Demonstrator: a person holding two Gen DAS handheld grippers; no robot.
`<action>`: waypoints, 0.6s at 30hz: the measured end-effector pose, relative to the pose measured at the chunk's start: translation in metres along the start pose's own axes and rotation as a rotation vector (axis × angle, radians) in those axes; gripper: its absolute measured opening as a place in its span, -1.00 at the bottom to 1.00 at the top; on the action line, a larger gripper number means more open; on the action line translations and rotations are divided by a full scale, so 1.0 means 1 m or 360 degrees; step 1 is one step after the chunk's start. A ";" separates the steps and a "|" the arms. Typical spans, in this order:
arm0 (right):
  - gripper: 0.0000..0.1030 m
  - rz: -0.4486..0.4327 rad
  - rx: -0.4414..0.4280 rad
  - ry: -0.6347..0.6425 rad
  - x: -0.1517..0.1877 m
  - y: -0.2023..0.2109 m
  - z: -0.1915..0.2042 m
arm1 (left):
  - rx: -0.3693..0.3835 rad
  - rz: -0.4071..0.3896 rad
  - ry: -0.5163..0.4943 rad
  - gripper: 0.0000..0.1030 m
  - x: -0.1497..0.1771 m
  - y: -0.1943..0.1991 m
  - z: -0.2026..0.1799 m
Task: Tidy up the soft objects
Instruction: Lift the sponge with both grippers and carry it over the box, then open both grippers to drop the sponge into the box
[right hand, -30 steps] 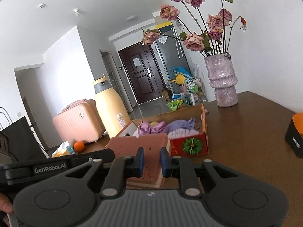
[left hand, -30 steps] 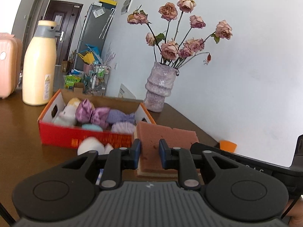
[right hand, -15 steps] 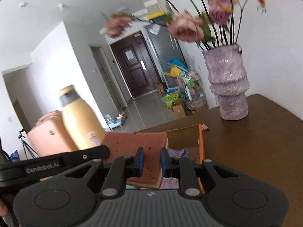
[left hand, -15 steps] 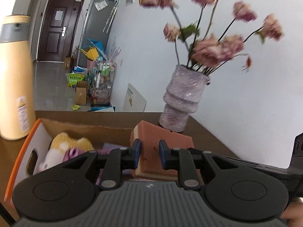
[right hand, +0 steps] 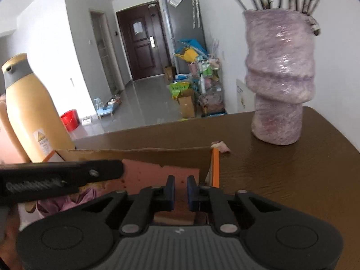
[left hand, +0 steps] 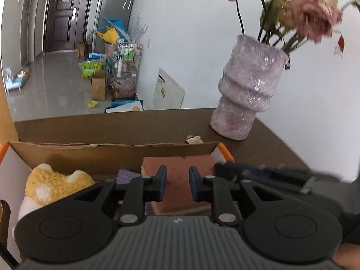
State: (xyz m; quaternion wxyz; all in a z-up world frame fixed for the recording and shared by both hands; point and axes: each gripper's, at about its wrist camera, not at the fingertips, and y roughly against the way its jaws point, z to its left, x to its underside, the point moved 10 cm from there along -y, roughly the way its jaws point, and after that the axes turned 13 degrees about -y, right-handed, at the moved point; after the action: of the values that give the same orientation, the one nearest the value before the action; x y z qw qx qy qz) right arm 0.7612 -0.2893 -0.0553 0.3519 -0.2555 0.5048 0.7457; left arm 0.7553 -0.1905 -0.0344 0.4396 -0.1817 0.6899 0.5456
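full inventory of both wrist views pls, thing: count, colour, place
sponge: 1, pink-brown, held over the box by both grippers
box: 1, cardboard with orange edge, on table
plush toy: 1, yellow and white, in box, left side
purple soft items: count unclear, in box
vase: 1, lilac, on table right of box, holds dried pink flowers
bottle: 1, cream with grey cap, left of box
table: 1, dark brown
left gripper: black, shut on sponge
right gripper: black, jaws closing on sponge

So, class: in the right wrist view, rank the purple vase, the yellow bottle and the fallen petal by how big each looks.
1. purple vase
2. yellow bottle, partly cut off
3. fallen petal
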 end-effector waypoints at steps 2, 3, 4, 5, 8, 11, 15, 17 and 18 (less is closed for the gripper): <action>-0.78 -0.0088 0.0044 0.0057 -0.005 0.004 0.003 | -0.0003 -0.0003 -0.0041 -0.59 0.002 -0.002 -0.002; -0.78 -0.0110 0.0080 0.0077 -0.006 0.005 0.002 | 0.0001 -0.0013 -0.0039 -0.59 0.003 0.000 -0.002; -0.78 -0.0108 0.0071 0.0070 -0.005 0.006 0.002 | 0.0003 -0.0021 -0.0040 -0.59 0.002 0.003 -0.001; -0.77 -0.0097 0.0044 0.0056 -0.004 0.006 0.002 | -0.0008 -0.0032 -0.0040 -0.59 0.002 0.006 0.001; -0.76 -0.0067 0.0015 0.0024 -0.001 0.008 0.000 | -0.0074 -0.0074 -0.0057 -0.56 -0.003 0.021 0.011; -0.73 -0.0079 -0.0007 0.0007 -0.002 0.017 0.001 | -0.0158 -0.0116 -0.0094 -0.44 -0.007 0.042 0.024; -0.72 -0.0110 -0.0004 0.0040 -0.005 0.039 0.007 | -0.0298 -0.0127 -0.0143 -0.33 -0.005 0.076 0.044; -0.72 -0.0131 -0.0003 0.0047 -0.008 0.054 0.009 | -0.0344 -0.0133 -0.0151 -0.31 -0.003 0.095 0.051; -0.72 -0.0144 -0.0006 0.0049 -0.010 0.065 0.011 | -0.0358 -0.0136 -0.0153 -0.27 -0.001 0.105 0.053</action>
State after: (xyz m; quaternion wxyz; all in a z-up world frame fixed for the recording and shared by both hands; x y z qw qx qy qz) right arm 0.7166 -0.2971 -0.0068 0.3769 -0.2902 0.4968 0.7259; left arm 0.7012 -0.1070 0.0278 0.4719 -0.2328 0.5942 0.6084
